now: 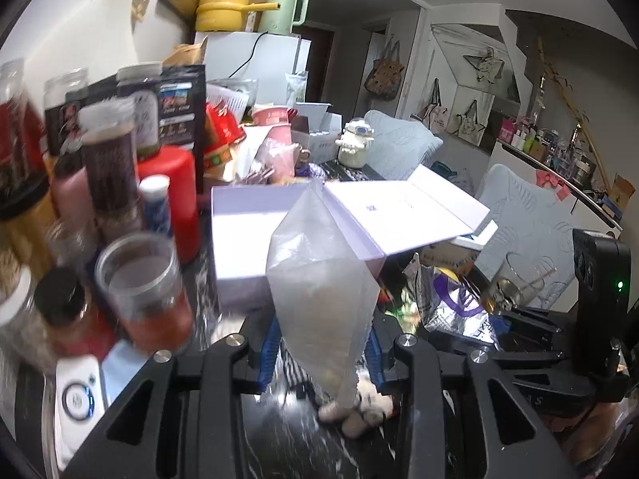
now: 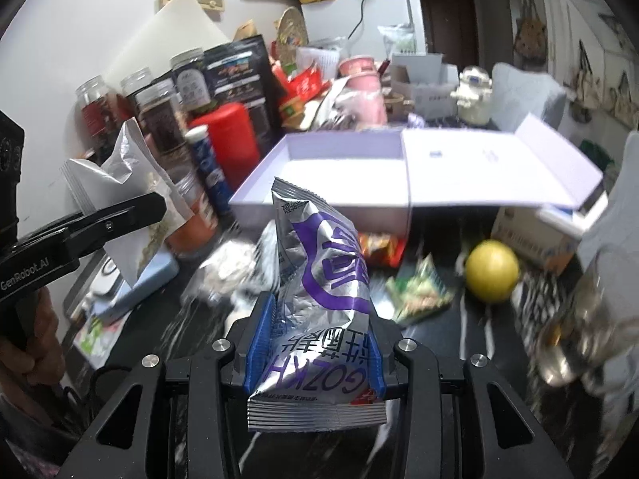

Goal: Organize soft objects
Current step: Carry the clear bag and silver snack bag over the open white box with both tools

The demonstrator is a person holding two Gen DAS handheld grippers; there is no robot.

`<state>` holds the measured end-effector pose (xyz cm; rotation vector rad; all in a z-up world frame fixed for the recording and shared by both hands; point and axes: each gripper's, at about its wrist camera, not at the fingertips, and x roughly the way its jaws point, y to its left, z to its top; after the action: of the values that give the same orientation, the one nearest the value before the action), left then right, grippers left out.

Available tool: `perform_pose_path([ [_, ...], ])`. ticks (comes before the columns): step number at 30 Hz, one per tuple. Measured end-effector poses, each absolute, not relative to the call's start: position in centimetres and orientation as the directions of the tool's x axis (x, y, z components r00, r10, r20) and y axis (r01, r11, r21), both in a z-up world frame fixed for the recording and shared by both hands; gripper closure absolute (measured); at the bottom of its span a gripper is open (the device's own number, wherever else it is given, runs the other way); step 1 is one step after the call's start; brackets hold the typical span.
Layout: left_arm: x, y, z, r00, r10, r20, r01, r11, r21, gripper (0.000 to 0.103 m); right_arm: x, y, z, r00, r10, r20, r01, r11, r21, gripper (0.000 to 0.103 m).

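Observation:
My left gripper point(image 1: 322, 353) is shut on a plain silver snack pouch point(image 1: 319, 279) and holds it upright above the dark marble table, in front of an open lavender box point(image 1: 239, 235). The same pouch point(image 2: 127, 199) and the left gripper show at the left of the right wrist view. My right gripper point(image 2: 315, 353) is shut on a silver bag with purple print point(image 2: 323, 279), held up in front of the open lavender box point(image 2: 319, 175), whose lid point(image 2: 499, 167) lies open to the right. That purple-print bag also shows in the left wrist view point(image 1: 451, 303).
Jars, a red canister point(image 1: 175, 195) and a blue tube point(image 2: 207, 167) crowd the left side. A yellow lemon point(image 2: 493, 271), a green snack packet point(image 2: 419, 291) and a glass point(image 2: 591, 319) lie to the right on the table. Clutter and a white figurine point(image 2: 473, 95) stand behind the box.

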<state>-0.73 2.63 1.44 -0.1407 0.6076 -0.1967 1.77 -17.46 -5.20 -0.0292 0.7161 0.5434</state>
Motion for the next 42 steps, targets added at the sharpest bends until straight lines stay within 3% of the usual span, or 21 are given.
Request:
perform_pose_path([
  [14, 6.4, 1.5, 3.9, 0.813, -0.246, -0.527, 0.175, 0.968, -0.182, 0.068, 9.1, -16.7, -1.2, 0.67, 0.471, -0.574, -0.495, 0.859, 0.127, 0.063],
  [30, 14.3, 2.3, 6.7, 0.876, -0.135, -0.462, 0.101, 0.99, -0.097, 0.068, 17.3, -15.4, 2.6, 0.716, 0.47, -0.516, -0.493, 0.864, 0.104, 0.063],
  [42, 20.4, 3.3, 4.4, 0.856, -0.059, -0.514, 0.046, 0.998, -0.037, 0.068, 23.2, -13.0, 2.1, 0.699, 0.471, -0.538, -0.512, 0.855, 0.083, 0.063],
])
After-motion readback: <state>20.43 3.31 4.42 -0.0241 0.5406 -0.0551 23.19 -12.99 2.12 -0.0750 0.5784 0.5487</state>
